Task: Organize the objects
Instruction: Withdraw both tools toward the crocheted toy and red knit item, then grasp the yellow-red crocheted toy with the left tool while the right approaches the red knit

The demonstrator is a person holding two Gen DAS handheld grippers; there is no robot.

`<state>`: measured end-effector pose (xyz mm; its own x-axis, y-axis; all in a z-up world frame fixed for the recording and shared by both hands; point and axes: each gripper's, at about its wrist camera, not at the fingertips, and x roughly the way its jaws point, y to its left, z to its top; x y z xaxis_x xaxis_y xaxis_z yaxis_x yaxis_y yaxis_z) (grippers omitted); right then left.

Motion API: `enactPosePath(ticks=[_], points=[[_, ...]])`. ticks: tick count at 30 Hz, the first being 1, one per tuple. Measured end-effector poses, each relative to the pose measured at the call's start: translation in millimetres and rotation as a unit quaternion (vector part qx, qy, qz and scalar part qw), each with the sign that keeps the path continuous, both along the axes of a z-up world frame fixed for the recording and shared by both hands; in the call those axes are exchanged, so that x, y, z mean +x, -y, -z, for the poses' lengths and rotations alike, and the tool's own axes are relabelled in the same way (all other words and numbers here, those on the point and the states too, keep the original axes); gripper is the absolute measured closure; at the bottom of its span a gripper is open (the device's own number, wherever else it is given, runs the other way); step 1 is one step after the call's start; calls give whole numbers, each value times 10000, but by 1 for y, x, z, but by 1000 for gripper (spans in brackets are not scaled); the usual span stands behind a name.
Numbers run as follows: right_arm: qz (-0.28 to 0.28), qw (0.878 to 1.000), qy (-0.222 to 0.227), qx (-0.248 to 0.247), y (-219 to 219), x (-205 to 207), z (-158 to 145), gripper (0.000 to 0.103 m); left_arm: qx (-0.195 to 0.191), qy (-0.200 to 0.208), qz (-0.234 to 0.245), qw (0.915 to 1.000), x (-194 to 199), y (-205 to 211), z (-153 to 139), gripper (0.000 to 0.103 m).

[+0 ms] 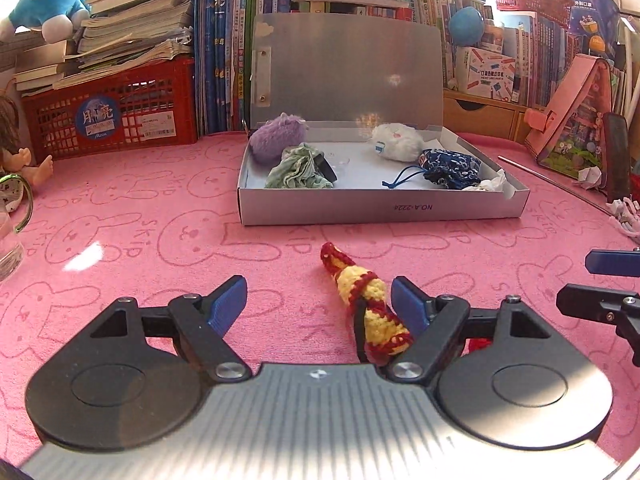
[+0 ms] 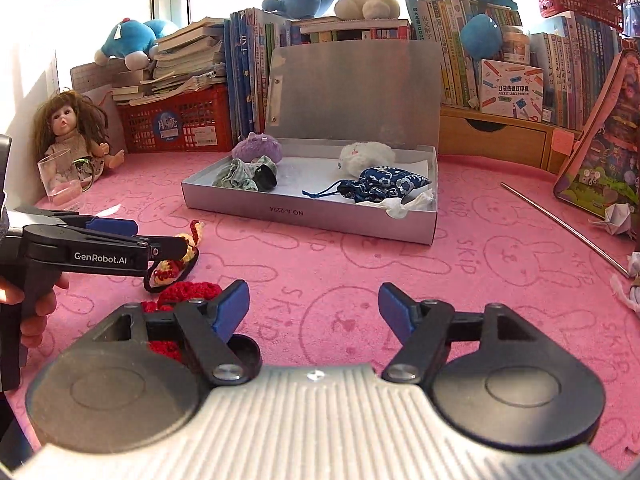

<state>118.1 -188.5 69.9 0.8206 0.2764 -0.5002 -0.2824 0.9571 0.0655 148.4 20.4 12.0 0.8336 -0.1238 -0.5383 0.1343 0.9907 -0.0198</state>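
On the pink mat, near side: both grippers sit low over the bunny-print mat (image 1: 120, 216), short of the grey box.
Left gripper (image 1: 318, 298): fingers spread wide, nothing clamped; the right blue pad (image 1: 408, 308) lies just beside the scarf, and whether it touches cannot be told.
Scarf (image 1: 366, 300): a red-and-yellow crocheted strip lying on the mat between the left fingers, nearer the right one, its far tip pointing toward the box and its near end running under the gripper body.
Scarf, right view (image 2: 176, 264): it lies left of the right gripper, partly hidden by the left gripper (image 2: 168, 246), which reaches in from the left edge over it.
Red knit piece (image 2: 188, 294): on the mat just near of the scarf, partly behind the right gripper's left finger.
Right gripper (image 2: 314, 310): fingers apart, holding nothing, only bare mat between the pads.
Box (image 1: 384, 210): open, lid standing up at the far side, on the mat well beyond the scarf.
Box contents: purple plush (image 1: 276, 138) far left, green cloth (image 1: 300, 168) near left, white plush (image 1: 398, 140) far right, blue pouch (image 1: 450, 168) near right.
Far left: red crate (image 1: 108, 120) under stacked books.
Left corner: doll (image 2: 76, 132) with a glass cup (image 2: 60, 180) in front of it.
Right side: metal rod (image 2: 560, 224) lying on the mat.
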Motion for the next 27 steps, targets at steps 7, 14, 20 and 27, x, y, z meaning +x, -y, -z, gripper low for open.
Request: enactPosePath(ticks=[7,14,20,27], points=[[-213,9997,-119,-35,-5,-13,6,22,-143,-133,-107,9998,0,-6,5,20],[-436,9985,-244,-220,-16,-21,19,21,-128,-317,-85,9994,6,-4,7,18],[-674,9957,-185,-601,-30,-25,21,21,-73,-358,-81,9993,8,-2,9,15],[-682,9961,-320,-451,-26,-21,22,21,6,-314,-105,9995,6,1,8,15]])
